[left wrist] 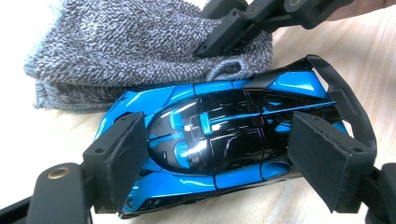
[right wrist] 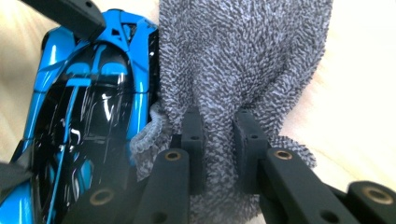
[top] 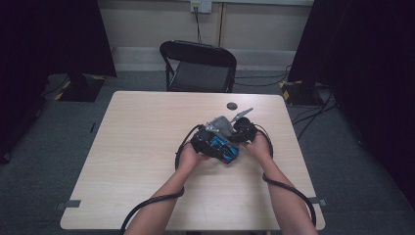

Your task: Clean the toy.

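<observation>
Table (top: 137, 147): car (left wrist: 219, 135), pinched cloth (right wrist: 243, 60)

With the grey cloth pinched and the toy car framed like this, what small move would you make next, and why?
Probably close the left gripper on the blue toy car: its jaws stand open on both sides of it, while the right gripper already pinches the grey cloth lying against it.

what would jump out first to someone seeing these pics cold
A glossy blue and black toy car lies near the middle of the table, straddled by the left gripper, whose jaws stand open at its two sides. Right beside it, the right gripper pinches a fluffy grey cloth.
</observation>
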Demonstrator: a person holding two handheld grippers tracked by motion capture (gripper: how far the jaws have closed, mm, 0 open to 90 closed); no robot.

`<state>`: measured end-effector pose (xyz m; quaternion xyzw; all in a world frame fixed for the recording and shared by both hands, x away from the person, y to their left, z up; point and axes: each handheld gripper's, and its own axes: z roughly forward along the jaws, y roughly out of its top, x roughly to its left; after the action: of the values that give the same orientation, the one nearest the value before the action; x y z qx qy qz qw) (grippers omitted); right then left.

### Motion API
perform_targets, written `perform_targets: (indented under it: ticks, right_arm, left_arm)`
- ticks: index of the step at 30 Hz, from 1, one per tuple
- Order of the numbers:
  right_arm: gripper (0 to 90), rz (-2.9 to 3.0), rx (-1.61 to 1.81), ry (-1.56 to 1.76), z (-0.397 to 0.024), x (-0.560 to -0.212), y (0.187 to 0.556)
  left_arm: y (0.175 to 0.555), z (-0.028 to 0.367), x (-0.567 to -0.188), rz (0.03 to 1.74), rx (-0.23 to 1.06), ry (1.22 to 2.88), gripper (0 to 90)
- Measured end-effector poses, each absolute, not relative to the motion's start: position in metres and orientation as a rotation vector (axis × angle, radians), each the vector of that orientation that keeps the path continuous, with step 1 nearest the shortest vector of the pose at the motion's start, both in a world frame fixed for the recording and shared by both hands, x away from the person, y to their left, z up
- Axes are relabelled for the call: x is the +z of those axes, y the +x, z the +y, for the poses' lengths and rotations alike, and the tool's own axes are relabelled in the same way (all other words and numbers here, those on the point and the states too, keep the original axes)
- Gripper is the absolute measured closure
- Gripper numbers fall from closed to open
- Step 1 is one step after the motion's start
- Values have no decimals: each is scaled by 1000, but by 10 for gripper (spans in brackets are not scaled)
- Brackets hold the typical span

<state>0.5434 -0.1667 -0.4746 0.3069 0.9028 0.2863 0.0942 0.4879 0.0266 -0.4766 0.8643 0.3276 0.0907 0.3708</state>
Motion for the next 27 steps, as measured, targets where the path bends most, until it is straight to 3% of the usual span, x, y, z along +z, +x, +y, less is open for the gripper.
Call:
perform_targets:
  ticks: [27]
  right_arm:
    - [770, 2710, 844, 835, -201, -473, 523]
  left_arm:
    - [490, 31, -476, 849, 200, 2218, 221]
